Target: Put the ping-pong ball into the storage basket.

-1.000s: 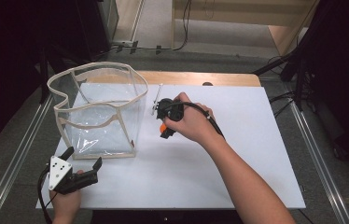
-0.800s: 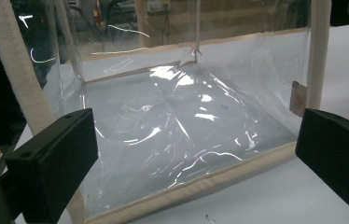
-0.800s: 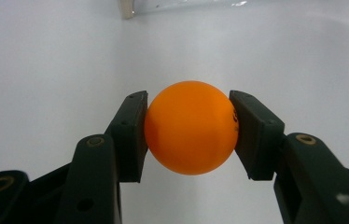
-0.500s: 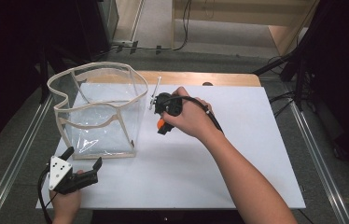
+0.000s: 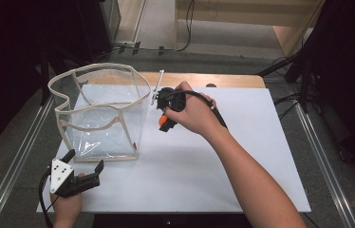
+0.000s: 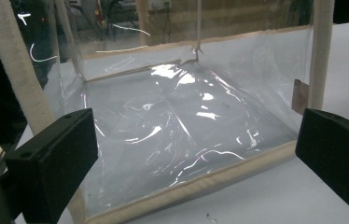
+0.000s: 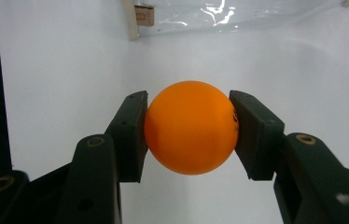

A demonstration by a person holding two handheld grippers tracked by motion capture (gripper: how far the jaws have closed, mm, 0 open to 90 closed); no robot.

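While right tongs (image 7: 189, 135) pinch orange ball (image 7: 190, 127), clear bag (image 5: 100, 114) stands just beside.

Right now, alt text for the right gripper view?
A smooth orange plastic ball sits clamped between the two black jaws of the right tongs, held above a white tabletop. At the top edge, the bottom of a clear plastic bag with cream fabric trim rests on the table.
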